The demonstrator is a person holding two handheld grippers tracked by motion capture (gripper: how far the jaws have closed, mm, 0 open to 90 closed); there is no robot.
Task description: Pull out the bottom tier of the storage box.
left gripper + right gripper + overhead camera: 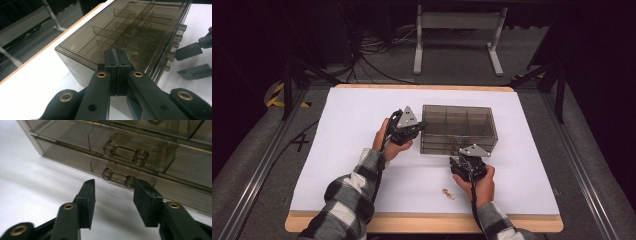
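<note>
High view shows a smoky clear plastic drawer box [459, 129] sitting near the middle of the white-covered table [342, 150], with a person's two hands working at it. The left tool [416, 126] rests against the box's left end, up by the lid; in the left gripper view its jaws are pressed together with nothing between them, their tips lying on the top corner [100, 53], as if steadying the box.

The right tool [465, 159] comes at the near face. In the right gripper view its jaws stand spread, one on each side of the lower drawer handle [118, 177], a small clear bar between two round posts; the right-hand jaw looks to sit just at the bar's right post, without a pinch yet. A second handle [125, 152] sits above it.

I judge the box light, stiff and slippery, likely to skid on the paper if pulled unbraced. The thin bar is the place to take hold, squarely across its middle, and gently, since such plastic can snap. A small brownish scrap [448, 193] lies near the table's front edge.
</note>
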